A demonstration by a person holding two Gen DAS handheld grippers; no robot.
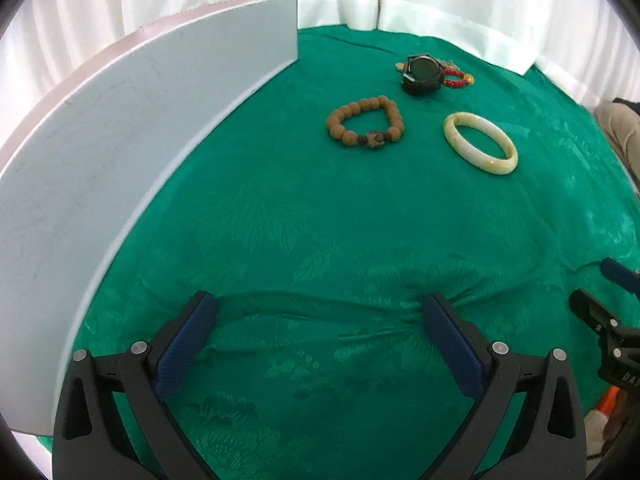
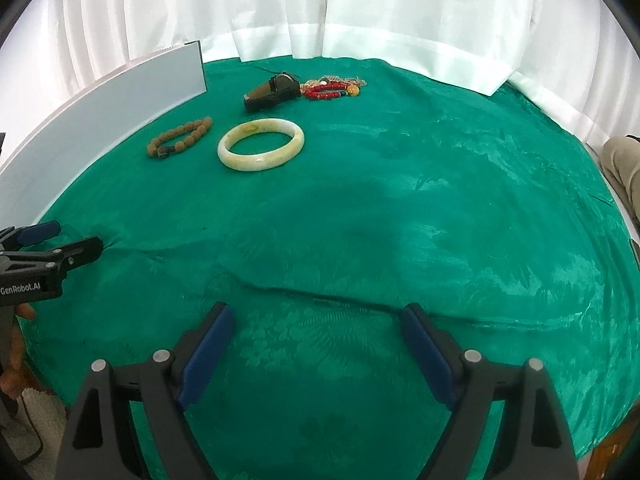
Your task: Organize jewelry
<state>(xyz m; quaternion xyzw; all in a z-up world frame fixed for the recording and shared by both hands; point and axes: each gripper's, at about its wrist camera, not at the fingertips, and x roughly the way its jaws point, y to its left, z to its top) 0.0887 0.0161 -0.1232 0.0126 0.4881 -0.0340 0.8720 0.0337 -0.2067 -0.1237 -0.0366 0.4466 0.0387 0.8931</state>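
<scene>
Green cloth (image 2: 400,200) under jade bangle (image 2: 261,144)

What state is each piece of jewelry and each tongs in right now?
Left tongs: open, empty.
Right tongs: open, empty.
Bangle: flat on the cloth, untouched.
Wooden beads: flat, apart from the bangle.
Watch: strap closed in a loop.
Red beads: lying right beside the watch.

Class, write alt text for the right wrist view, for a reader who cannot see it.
The open right gripper hovers over a green patterned cloth, empty. Far ahead lie a pale jade bangle, a brown wooden bead bracelet, a black wristwatch and a red bead bracelet; a pale grey board stands left.
</scene>
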